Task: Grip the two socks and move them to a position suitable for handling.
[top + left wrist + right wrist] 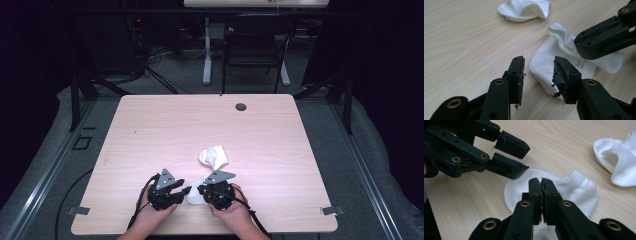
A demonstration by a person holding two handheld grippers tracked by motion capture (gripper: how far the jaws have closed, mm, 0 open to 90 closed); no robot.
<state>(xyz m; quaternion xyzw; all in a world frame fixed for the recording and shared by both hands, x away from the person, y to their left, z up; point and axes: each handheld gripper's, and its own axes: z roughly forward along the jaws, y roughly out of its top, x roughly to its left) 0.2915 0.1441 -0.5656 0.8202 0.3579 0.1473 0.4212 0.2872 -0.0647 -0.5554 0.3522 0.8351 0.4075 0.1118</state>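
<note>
Two white socks lie on the wooden table (150,130), and both grippers work at the nearer one. The right gripper (541,182) has its jaws pressed together with no visible gap; they sit on top of the near sock (574,190), over its middle. Whether any cloth is pinched between them cannot be told, since the closed tips cover the spot. The ribbed cuff of this sock lies just to the right of the right gripper's jaws in the right gripper view, and the rounded toe end spreads out to the left of them and beyond their tips. The left gripper (539,72) has its jaws partly open, with a clear gap between them and nothing held. The rounded edge of the near sock (544,62) lies just ahead of that gap and runs under the jaw on the right of the left gripper view, whose worn pad hangs over the cloth. In the right gripper view the left gripper (511,157) comes in from the upper left, and its lower jaw tip reaches the edge of the sock. The second sock (524,8) lies crumpled well beyond the tips of the left gripper's jaws, apart from the near one. From the high view, the left gripper (172,187) and the right gripper (212,187) sit close together near the front edge of the table, the near sock (195,196) between them, and the second sock (214,156) just beyond the right gripper.
</note>
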